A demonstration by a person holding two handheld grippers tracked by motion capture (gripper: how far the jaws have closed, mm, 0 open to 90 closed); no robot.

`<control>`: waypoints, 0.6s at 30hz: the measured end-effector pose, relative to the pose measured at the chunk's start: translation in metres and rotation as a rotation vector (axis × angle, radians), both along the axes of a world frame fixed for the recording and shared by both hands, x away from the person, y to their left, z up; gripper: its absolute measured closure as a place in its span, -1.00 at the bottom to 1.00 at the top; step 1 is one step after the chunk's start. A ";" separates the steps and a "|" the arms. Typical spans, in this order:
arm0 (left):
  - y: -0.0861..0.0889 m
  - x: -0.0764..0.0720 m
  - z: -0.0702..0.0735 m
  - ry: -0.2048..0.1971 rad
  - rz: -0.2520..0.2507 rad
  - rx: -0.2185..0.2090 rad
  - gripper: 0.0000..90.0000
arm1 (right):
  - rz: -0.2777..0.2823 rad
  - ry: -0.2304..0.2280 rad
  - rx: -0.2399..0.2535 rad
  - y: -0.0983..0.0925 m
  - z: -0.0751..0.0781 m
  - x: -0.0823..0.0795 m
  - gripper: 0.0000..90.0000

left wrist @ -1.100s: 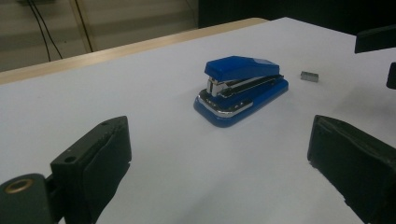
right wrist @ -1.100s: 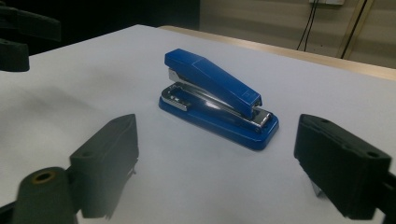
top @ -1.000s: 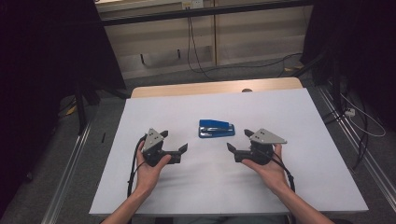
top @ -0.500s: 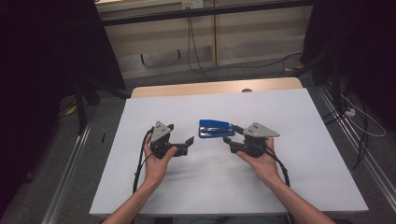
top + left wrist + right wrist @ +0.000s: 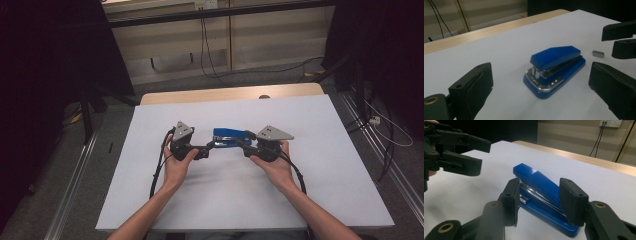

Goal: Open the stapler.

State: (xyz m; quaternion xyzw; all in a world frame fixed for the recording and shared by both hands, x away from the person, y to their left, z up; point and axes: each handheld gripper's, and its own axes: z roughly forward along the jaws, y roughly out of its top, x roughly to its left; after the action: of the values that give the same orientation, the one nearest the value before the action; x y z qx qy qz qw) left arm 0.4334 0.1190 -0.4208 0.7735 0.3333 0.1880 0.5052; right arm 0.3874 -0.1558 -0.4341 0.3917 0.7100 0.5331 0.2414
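Note:
A blue stapler with a chrome mouth lies on the white tabletop. My left gripper points at its front end from the left. In the left gripper view the stapler sits ahead, between the wide-open jaws of the left gripper, with clear gaps on both sides. My right gripper comes in from the right. Seen in the right gripper view, the right gripper stands open, straddling the rear of the stapler without clamping it. The left gripper shows beyond, open.
A small strip of staples lies on the tabletop just beside the stapler's rear. A bare wooden edge runs along the table's far side. Cables trail on the floor behind.
Both hands have moved forward and inward, bringing the two grippers from either side up to the stapler. The stapler has stayed in place.

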 end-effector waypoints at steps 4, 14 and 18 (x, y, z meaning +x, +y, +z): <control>-0.002 0.009 -0.004 0.000 -0.001 -0.006 -0.87 | -0.001 -0.003 0.000 0.001 0.000 0.005 0.28; -0.003 0.014 -0.018 0.049 -0.032 0.053 -0.86 | 0.023 0.005 -0.021 0.008 -0.006 0.010 0.54; 0.002 0.014 -0.016 0.074 -0.034 0.046 -0.86 | 0.027 0.007 -0.013 0.007 -0.006 0.010 0.78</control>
State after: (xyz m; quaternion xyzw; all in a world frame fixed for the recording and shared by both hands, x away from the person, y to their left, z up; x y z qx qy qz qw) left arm 0.4472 0.1213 -0.4369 0.7969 0.3341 0.1583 0.4778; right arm 0.3977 -0.1491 -0.4397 0.3824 0.7195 0.5303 0.2345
